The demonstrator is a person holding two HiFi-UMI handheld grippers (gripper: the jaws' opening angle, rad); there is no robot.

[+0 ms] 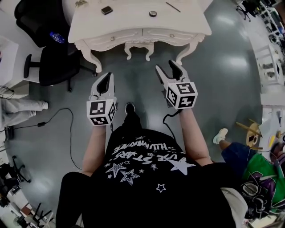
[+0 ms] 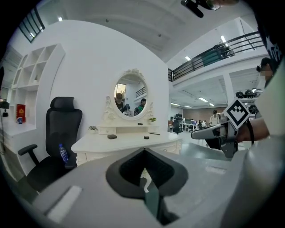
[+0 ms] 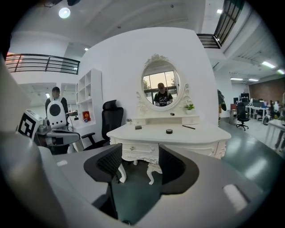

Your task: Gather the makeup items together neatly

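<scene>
A white dressing table (image 1: pixel 138 24) stands ahead of me across bare floor. On its top lie a dark flat compact (image 1: pixel 106 10), a small round black jar (image 1: pixel 152 14) and a thin dark pencil (image 1: pixel 173 6). The right gripper view shows the same compact (image 3: pixel 138 127), jar (image 3: pixel 169 131) and pencil (image 3: pixel 188 127). My left gripper (image 1: pixel 107 76) is held short of the table with its jaws shut and empty (image 2: pixel 143 153). Beside it, my right gripper (image 1: pixel 167 67) has its jaws open with nothing between them (image 3: pixel 140 162). Both hang over the floor, apart from every item.
A black office chair (image 1: pixel 53 62) with a blue bottle (image 1: pixel 56 37) on its seat stands left of the table. A black cable (image 1: pixel 53 118) trails on the floor at left. Another person (image 1: pixel 249 164) sits at lower right. An oval mirror (image 3: pixel 161 86) rises behind the table.
</scene>
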